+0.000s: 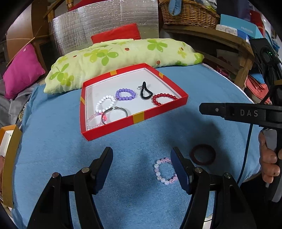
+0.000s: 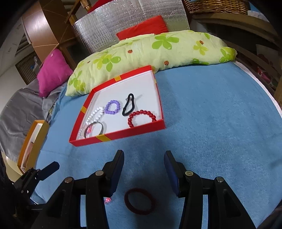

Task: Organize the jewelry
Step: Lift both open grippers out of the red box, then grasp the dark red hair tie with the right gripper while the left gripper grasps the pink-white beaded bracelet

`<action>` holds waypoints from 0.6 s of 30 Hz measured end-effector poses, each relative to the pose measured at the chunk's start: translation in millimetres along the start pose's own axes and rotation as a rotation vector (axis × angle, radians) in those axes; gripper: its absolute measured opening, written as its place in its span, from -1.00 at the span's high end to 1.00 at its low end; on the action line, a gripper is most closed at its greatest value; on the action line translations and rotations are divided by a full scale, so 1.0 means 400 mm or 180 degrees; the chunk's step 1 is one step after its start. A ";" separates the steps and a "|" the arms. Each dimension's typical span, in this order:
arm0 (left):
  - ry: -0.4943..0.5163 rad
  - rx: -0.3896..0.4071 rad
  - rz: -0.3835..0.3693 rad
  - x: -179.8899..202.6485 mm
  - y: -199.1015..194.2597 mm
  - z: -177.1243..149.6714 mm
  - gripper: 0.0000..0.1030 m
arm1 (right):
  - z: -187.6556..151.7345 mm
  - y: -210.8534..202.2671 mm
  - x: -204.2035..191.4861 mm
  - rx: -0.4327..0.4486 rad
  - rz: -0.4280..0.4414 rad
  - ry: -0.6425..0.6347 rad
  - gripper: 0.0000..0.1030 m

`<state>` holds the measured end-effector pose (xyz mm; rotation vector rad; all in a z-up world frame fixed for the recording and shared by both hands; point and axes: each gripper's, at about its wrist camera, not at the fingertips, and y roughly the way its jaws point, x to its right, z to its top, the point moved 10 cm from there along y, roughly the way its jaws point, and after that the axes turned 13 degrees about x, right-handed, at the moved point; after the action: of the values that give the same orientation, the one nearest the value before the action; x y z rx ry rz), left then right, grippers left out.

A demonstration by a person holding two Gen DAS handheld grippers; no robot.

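Observation:
A red box lid (image 1: 109, 133) (image 2: 121, 137) lies on the blue cloth and holds several pieces: white (image 1: 103, 104), purple (image 1: 125, 94) and red (image 1: 164, 99) bead bracelets, a black loop (image 1: 145, 91) and a metal bangle (image 1: 114, 112). A pale pink bead bracelet (image 1: 163, 173) lies on the cloth beside my open left gripper (image 1: 141, 161), partly behind its right finger. A dark red ring bangle (image 1: 203, 154) (image 2: 140, 200) lies just below my open right gripper (image 2: 143, 163), between its arms.
A green clover pillow (image 1: 114, 58) (image 2: 149, 52) lies behind the box. A gold box (image 1: 8, 158) (image 2: 31, 142) stands at the left edge. A pink cushion (image 1: 21, 72) is at far left. Shelves and a basket (image 1: 190, 12) stand at the right.

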<state>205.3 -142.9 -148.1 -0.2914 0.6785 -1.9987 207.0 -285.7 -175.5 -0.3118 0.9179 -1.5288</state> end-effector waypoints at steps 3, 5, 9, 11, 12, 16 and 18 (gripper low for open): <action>0.0022 -0.0013 0.0017 0.002 0.001 -0.005 -0.33 | -0.012 -0.006 0.010 -0.0032 -0.0013 -0.0039 0.02; 0.0031 -0.0027 0.0020 0.003 0.003 -0.010 -0.33 | -0.018 -0.011 0.017 -0.0043 -0.0027 -0.0039 0.02; 0.0073 -0.0084 0.0050 -0.004 0.011 -0.027 -0.33 | -0.039 -0.024 0.042 -0.0090 -0.0048 -0.0015 0.02; 0.0078 -0.0148 0.0075 -0.017 0.018 -0.044 -0.33 | -0.053 -0.030 0.052 -0.0125 -0.0048 -0.0013 0.02; 0.0074 -0.0192 0.0095 -0.027 0.022 -0.055 -0.33 | -0.063 -0.034 0.057 -0.0152 -0.0039 -0.0016 0.02; 0.0040 -0.0344 0.0092 -0.052 0.029 -0.101 -0.33 | -0.101 -0.041 0.068 -0.0270 0.0032 -0.0034 0.02; 0.0024 -0.0389 0.0027 -0.050 0.025 -0.120 -0.33 | -0.128 -0.039 0.068 -0.0359 0.0073 -0.0061 0.02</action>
<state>200.4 -112.9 -191.6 -0.3533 0.8072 -1.9546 155.9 -293.8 -206.1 -0.3950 0.9914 -1.4535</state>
